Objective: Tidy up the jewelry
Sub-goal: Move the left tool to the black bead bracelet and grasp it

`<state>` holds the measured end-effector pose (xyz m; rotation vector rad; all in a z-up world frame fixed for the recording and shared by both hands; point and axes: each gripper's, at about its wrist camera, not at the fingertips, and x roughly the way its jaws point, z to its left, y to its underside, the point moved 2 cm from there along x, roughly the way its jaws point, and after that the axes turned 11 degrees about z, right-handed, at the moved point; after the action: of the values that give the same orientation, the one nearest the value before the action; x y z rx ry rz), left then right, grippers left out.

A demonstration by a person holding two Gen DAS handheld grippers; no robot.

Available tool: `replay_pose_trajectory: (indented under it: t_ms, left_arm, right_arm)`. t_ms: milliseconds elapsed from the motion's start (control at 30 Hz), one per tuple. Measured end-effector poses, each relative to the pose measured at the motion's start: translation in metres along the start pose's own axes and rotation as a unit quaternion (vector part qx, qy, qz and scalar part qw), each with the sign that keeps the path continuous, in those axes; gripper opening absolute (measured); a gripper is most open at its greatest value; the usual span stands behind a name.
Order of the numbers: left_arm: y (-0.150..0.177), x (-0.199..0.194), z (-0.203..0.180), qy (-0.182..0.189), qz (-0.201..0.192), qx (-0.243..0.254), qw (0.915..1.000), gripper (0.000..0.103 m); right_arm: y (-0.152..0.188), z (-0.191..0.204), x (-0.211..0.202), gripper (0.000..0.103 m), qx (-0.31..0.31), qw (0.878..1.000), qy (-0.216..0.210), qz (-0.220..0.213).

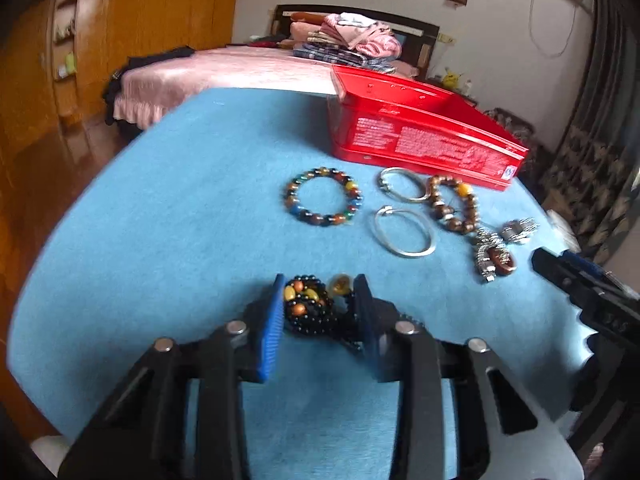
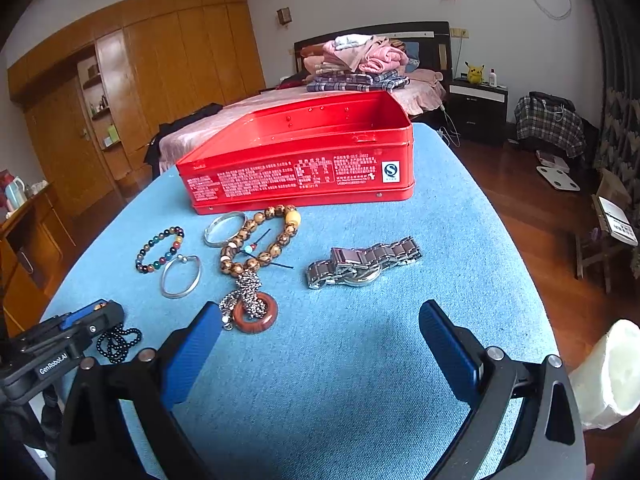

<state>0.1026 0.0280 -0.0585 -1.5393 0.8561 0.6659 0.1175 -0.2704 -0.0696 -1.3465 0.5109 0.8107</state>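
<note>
My left gripper (image 1: 320, 284) is shut on a bundled black bead necklace (image 1: 306, 308) with amber beads, low over the blue table; it also shows in the right wrist view (image 2: 118, 344). My right gripper (image 2: 320, 312) is open and empty above the cloth. A red tin box (image 2: 304, 160) stands open at the back. In front of it lie a multicoloured bead bracelet (image 2: 160, 250), two silver bangles (image 2: 224, 228) (image 2: 182, 276), a brown wooden bead bracelet (image 2: 260, 240), a chain with a red ring pendant (image 2: 254, 308) and a steel watch (image 2: 362, 264).
The blue-covered table (image 2: 360, 360) drops off on the right to a wooden floor (image 2: 520, 208). A bed with folded clothes (image 2: 360, 60) is behind the box. A white roll (image 2: 608, 376) sits at the right edge.
</note>
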Motion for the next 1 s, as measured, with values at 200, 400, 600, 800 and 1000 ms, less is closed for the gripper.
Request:
replay_pose_trajectory:
  t_ms: [200, 400, 600, 800, 1000]
  left_arm:
    - [-0.002, 0.0, -0.006, 0.015, -0.007, 0.003, 0.9999, 0.03]
    - [-0.006, -0.003, -0.01, 0.028, -0.019, 0.008, 0.9994, 0.014]
    - [-0.015, 0.003, -0.02, 0.028, -0.014, 0.017, 0.9994, 0.014]
    - [-0.019, 0.004, -0.022, 0.029, -0.024, 0.02, 0.9991, 0.013]
    - [-0.027, 0.004, -0.022, 0.024, -0.036, 0.018, 0.9989, 0.013]
  right_arm:
    - [-0.002, 0.0, -0.001, 0.097, 0.001, 1.0, 0.0, -0.003]
    - [-0.012, -0.008, -0.004, 0.096, 0.01, 1.0, 0.018, -0.008]
    - [-0.026, -0.018, 0.001, 0.096, 0.017, 0.999, 0.028, 0.0]
    - [-0.034, -0.021, 0.013, 0.09, 0.026, 0.998, 0.04, 0.029]
    - [-0.03, -0.019, 0.022, 0.081, 0.027, 0.998, 0.033, 0.043]
